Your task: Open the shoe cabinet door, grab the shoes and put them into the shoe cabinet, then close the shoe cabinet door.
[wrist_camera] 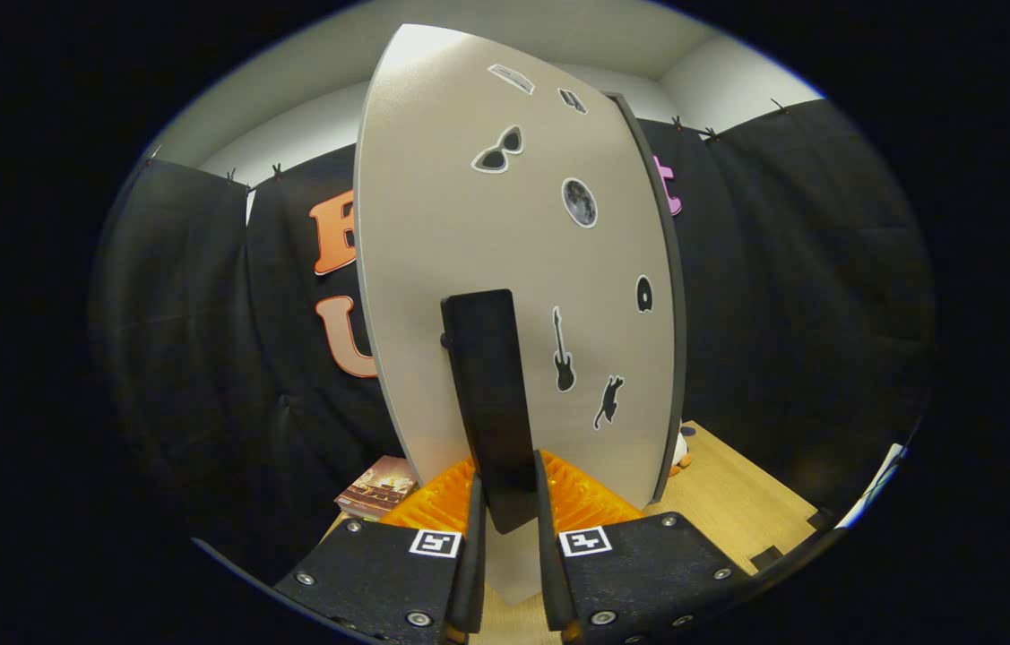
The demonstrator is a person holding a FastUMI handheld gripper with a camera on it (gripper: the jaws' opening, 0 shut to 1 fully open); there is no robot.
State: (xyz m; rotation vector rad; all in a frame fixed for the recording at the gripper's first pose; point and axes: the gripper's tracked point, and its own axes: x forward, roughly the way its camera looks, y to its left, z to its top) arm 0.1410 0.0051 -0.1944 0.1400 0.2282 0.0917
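Observation:
The shoe cabinet door (505, 269) is a tall pale grey panel with several small stickers. It stands swung out right in front of me, with its dark edge on the right side. A long black handle (491, 394) runs down the door's lower middle. My gripper (505, 497) holds that handle: its lower end sits between the two fingers, and both fingers (474, 528) press against its sides. The cabinet's inside and the shoes are hidden behind the door.
A wooden table top (738, 502) stretches to the right of the door. A small toy figure (679, 452) peeks out past the door's right edge. A book (376, 488) lies on the table left of the fingers.

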